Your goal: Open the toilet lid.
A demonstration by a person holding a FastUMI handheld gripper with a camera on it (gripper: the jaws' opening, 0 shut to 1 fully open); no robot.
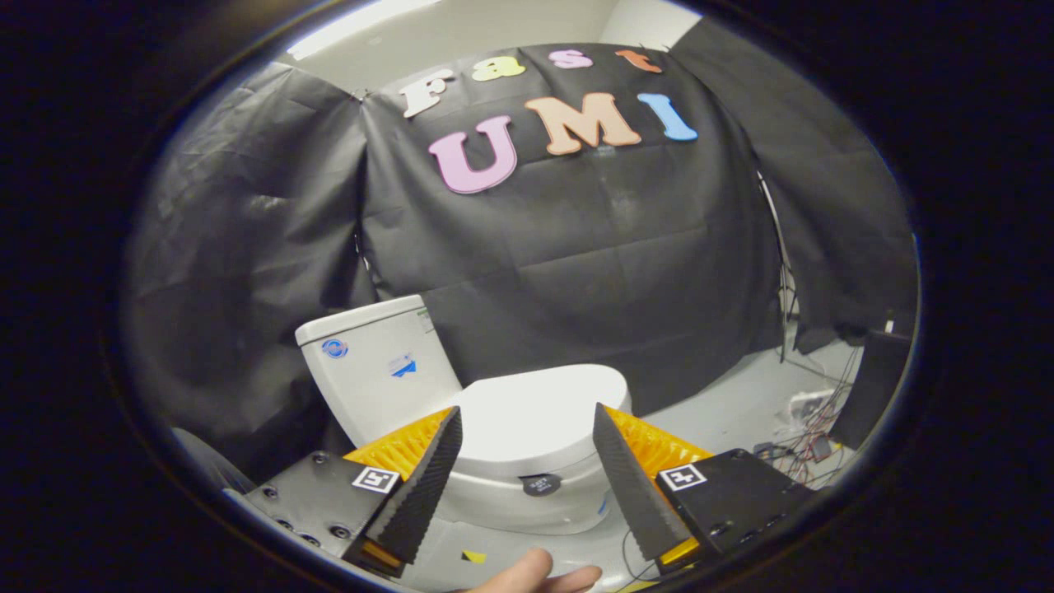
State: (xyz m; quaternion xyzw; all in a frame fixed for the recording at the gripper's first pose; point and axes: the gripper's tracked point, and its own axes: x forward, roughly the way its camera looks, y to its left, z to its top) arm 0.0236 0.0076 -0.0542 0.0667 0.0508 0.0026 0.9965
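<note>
Here the hand-held gripper [527, 461] is seen released, its two fingers spread wide apart at the bottom centre of the frame and nothing pressed between them. The toilet lid [535, 412] is found just ahead of the fingers and framed in the gap between them, lower centre of the frame; it lies flat and closed on the bowl [527, 502]. Its long axis is judged to run from the near rounded front edge back and to the upper left, towards the tank [375, 366], so the hinge side is taken to be the far end and the free edge the near one. That near edge is what the coming lift is judged to turn on: it sits a little below and ahead of the fingertips, apart from them, with no contact made. The front lip of the lid is partly masked by both fingers, and the seam between lid and seat cannot be made out. A dark round mark [541, 484] is seen on the bowl's front. Part of a hand [539, 576] is cut off at the bottom centre. Cables [803, 432] are heaped on the floor [725, 412] at lower right.
</note>
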